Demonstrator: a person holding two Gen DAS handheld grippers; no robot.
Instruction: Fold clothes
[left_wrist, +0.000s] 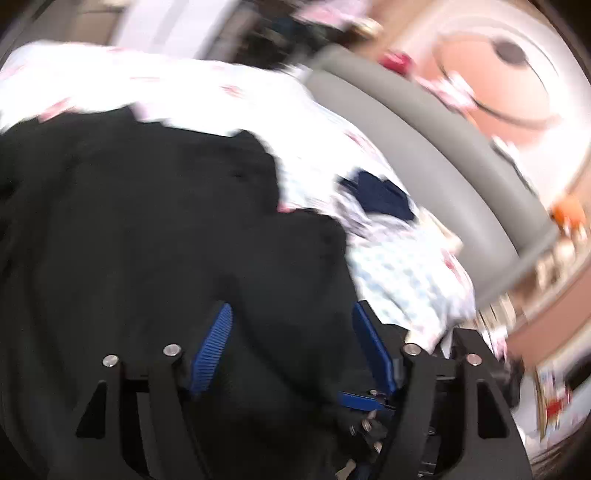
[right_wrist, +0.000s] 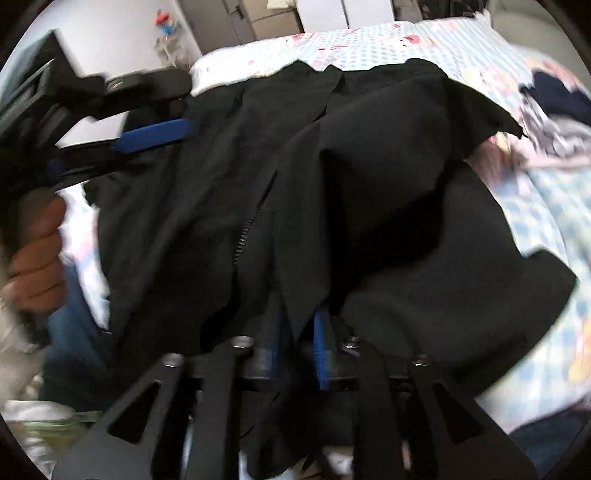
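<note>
A black zip-up jacket (right_wrist: 369, 184) lies spread on the bed, its zipper (right_wrist: 255, 221) running down the middle. My right gripper (right_wrist: 298, 332) hovers at the jacket's near edge with its blue pads a little apart. A fold of the black cloth rises between them, and I see no pad pressing on it. My left gripper (right_wrist: 186, 107), held by a hand (right_wrist: 35, 266), is at the jacket's left side. In its own blurred view the left gripper (left_wrist: 293, 325) stands wide open above the black jacket (left_wrist: 147, 221) with nothing gripped.
The bed sheet (right_wrist: 369, 40) is pale with a checked and floral print. A small heap of navy and light clothes (right_wrist: 554, 110) lies to the right, and the navy piece (left_wrist: 380, 199) also shows in the left wrist view. A grey padded edge (left_wrist: 424, 147) borders the bed.
</note>
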